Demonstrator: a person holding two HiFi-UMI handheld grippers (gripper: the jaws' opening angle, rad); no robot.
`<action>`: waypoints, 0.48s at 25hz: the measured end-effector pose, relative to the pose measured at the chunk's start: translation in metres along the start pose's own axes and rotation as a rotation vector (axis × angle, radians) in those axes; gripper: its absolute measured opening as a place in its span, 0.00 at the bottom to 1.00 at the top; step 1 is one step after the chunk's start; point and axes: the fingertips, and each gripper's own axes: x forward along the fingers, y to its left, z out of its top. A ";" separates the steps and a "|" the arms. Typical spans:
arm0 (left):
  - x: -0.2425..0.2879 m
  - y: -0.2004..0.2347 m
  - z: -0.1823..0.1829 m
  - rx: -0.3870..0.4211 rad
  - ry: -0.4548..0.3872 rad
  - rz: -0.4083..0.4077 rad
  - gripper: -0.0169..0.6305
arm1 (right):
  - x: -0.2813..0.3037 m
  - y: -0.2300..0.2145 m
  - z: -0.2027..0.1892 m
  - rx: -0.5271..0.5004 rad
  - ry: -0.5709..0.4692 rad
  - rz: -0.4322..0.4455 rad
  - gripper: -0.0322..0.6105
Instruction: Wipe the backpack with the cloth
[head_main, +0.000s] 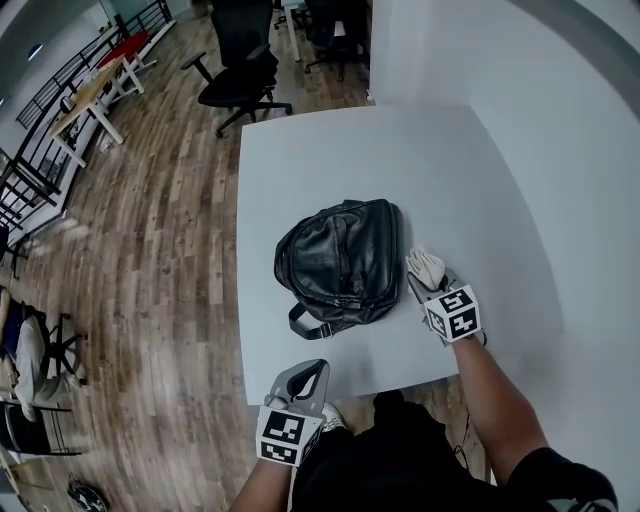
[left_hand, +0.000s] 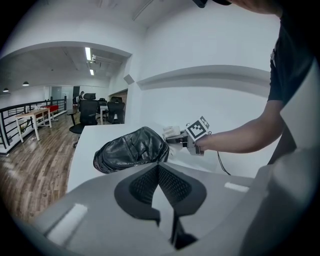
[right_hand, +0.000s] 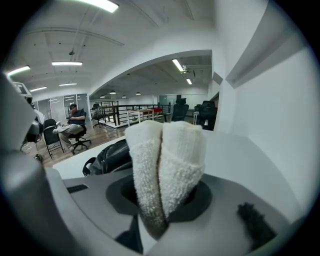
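Note:
A black leather backpack (head_main: 340, 262) lies flat in the middle of the white table (head_main: 400, 160). My right gripper (head_main: 428, 282) is just off the bag's right side, shut on a folded white cloth (head_main: 424, 265). In the right gripper view the cloth (right_hand: 167, 160) sticks up between the jaws, with the backpack (right_hand: 111, 156) to its left. My left gripper (head_main: 312, 370) hovers at the table's front edge, shut and holding nothing. From the left gripper view (left_hand: 159, 167) the backpack (left_hand: 131, 149) lies ahead, and the cloth (left_hand: 171, 131) nearly touches its right end.
A black office chair (head_main: 240, 70) stands beyond the table's far left corner. A white wall runs along the table's right side. Wooden floor lies to the left, with desks (head_main: 95, 95) and railings further off. A person sits on a chair (right_hand: 72, 125) far away.

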 end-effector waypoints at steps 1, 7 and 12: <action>-0.002 0.000 0.000 0.007 -0.001 -0.004 0.04 | -0.002 0.002 -0.002 0.001 0.002 -0.002 0.21; -0.017 -0.001 -0.011 0.015 0.000 -0.017 0.04 | -0.014 0.018 -0.012 0.011 0.012 -0.019 0.21; -0.027 0.000 -0.016 0.008 -0.009 -0.020 0.04 | -0.023 0.033 -0.020 0.021 0.018 -0.027 0.21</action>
